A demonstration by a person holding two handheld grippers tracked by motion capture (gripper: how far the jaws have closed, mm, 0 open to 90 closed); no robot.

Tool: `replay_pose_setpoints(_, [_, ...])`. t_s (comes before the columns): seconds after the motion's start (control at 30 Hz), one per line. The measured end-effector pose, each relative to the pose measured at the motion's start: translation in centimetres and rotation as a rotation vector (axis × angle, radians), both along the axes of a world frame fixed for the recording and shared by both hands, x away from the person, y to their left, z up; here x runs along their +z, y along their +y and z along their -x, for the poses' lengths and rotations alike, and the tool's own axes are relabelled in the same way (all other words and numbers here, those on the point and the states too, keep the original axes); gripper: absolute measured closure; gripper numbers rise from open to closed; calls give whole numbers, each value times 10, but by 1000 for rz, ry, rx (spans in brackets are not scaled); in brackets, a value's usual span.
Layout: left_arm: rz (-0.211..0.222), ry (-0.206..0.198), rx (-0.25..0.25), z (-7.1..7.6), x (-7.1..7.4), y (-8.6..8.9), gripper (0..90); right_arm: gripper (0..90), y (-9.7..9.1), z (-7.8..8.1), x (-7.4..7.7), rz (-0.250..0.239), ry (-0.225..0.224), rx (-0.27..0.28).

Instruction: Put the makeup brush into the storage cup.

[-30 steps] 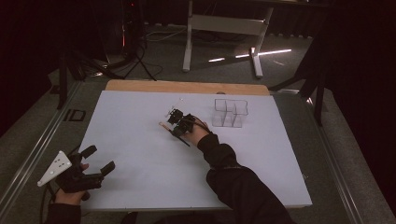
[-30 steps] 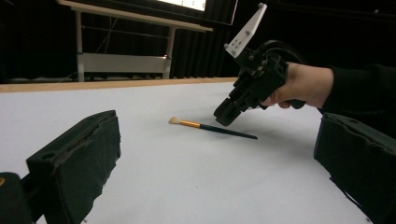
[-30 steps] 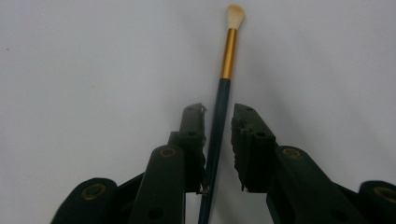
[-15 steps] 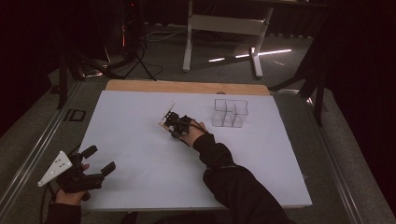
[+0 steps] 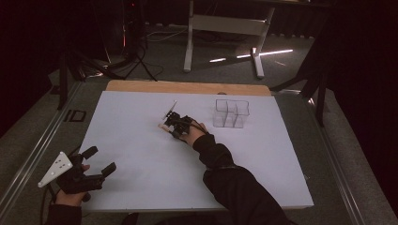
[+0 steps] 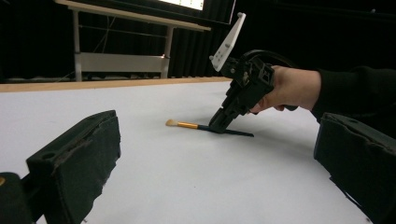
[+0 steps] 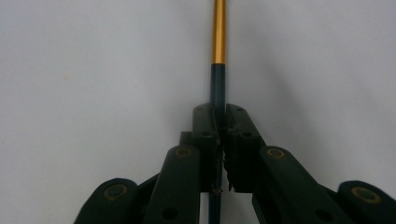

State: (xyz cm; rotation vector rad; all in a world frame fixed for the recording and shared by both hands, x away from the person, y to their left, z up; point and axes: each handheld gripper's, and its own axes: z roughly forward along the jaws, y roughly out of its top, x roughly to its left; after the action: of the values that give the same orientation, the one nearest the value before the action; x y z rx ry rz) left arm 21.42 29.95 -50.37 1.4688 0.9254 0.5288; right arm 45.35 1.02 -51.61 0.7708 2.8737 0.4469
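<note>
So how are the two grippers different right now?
The right gripper is shut on the paintbrush in the middle of the table; the left gripper is open and holds nothing. The right gripper points down at the table; the left gripper rests near the table's edge. Both are black, each held in a hand.

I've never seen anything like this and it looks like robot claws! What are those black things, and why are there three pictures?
They are not robots: a person holds a hand tool with two black jaws in each hand. One picture is from a camera above the white table. The other two come from small cameras riding on each tool. The right gripper has just closed its jaws on a thin paintbrush with a gold and dark handle, lying on the table. The left gripper waits near the table's corner, jaws open, holding nothing. A clear plastic box with compartments stands farther back.
</note>
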Motion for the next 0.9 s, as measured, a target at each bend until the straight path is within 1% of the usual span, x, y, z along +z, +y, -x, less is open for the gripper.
replay_pose_setpoints(0.07, [2,0,0,0,0,0,8,838,-2,-1,4,-10,-12,-14])
replay_pose_setpoints(0.13, [4,2,1,0,0,0,8,838,-6,-1,10,-45,-7,-30])
replay_pose_setpoints(0.17, [5,3,0,0,0,0,9,838,-8,-1,13,-60,-12,-34])
replay_pose_setpoints(0.23, [4,2,1,0,0,0,8,838,-13,-2,19,-94,3,-48])
replay_pose_setpoints(0.27, [5,2,2,0,0,0,8,838,-16,-1,21,-111,3,-56])
replay_pose_setpoints(0.37, [4,4,2,0,0,-1,8,838,-23,1,25,-124,9,-59])
replay_pose_setpoints(0.43, [2,3,2,-1,0,-1,8,838,-28,4,26,-144,21,-55])
replay_pose_setpoints(0.47, [3,5,3,-1,0,-1,8,838,-30,5,27,-149,20,-56])
replay_pose_setpoints(0.53, [5,8,2,-1,0,-2,8,838,-36,10,30,-177,22,-56])
replay_pose_setpoints(0.6, [5,9,2,-1,0,-2,8,838,-41,17,32,-171,0,-45])
replay_pose_setpoints(0.77, [10,9,3,-1,1,-2,8,838,-57,36,35,-206,-9,-27])
replay_pose_setpoints(0.83, [12,9,2,-1,1,-3,8,838,-65,42,37,-234,-2,-35])
replay_pose_setpoints(0.9, [13,13,-1,-2,0,-4,8,838,-74,47,38,-247,0,-51])
